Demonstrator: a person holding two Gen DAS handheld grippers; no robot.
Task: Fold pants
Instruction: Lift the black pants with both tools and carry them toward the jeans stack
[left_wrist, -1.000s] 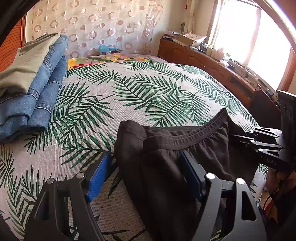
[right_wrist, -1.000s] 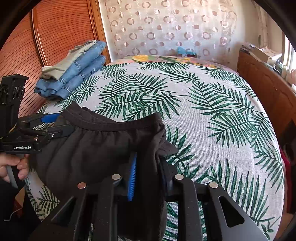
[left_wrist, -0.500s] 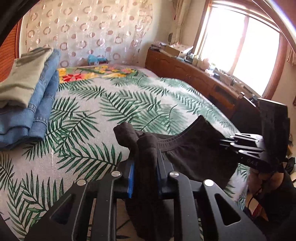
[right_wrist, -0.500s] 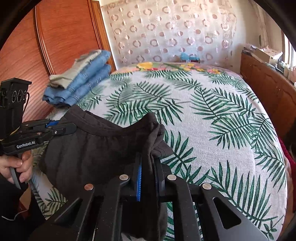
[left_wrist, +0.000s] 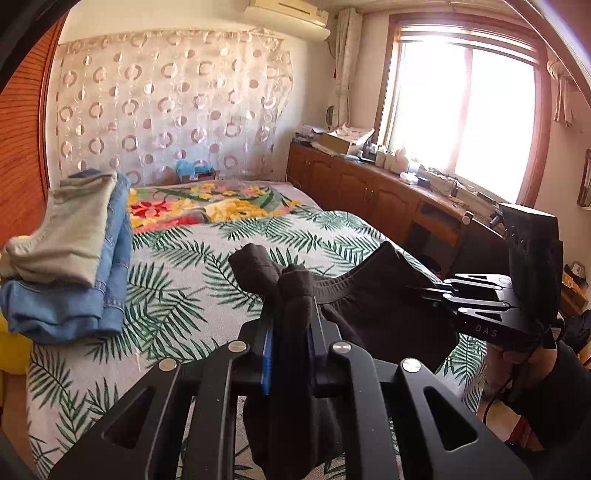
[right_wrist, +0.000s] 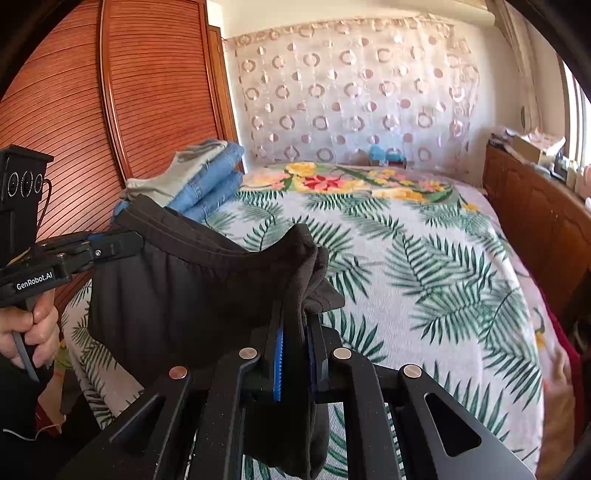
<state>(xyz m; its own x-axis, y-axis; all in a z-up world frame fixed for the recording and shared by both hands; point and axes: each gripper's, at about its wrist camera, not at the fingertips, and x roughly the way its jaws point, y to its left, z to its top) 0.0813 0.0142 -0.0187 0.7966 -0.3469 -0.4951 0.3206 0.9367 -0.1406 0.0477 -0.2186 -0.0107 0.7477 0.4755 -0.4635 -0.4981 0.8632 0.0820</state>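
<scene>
The black pants (left_wrist: 373, 299) hang by their elastic waistband between my two grippers, lifted above the near edge of the bed. My left gripper (left_wrist: 290, 317) is shut on one bunched end of the waistband; it also shows in the right wrist view (right_wrist: 118, 245) at the left. My right gripper (right_wrist: 295, 328) is shut on the other end of the pants (right_wrist: 192, 288); it also shows in the left wrist view (left_wrist: 424, 291) at the right. The legs hang below, out of sight.
The bed (right_wrist: 424, 266) has a palm-leaf cover. A stack of folded jeans and a beige garment (left_wrist: 74, 251) lies at its left side by the wooden wardrobe (right_wrist: 74, 110). A wooden sideboard (left_wrist: 369, 192) with clutter runs under the window on the right.
My left gripper has shut on the waistband, having been open around it. Both grippers have lifted the pants up off the bed, and the views have tilted up.
</scene>
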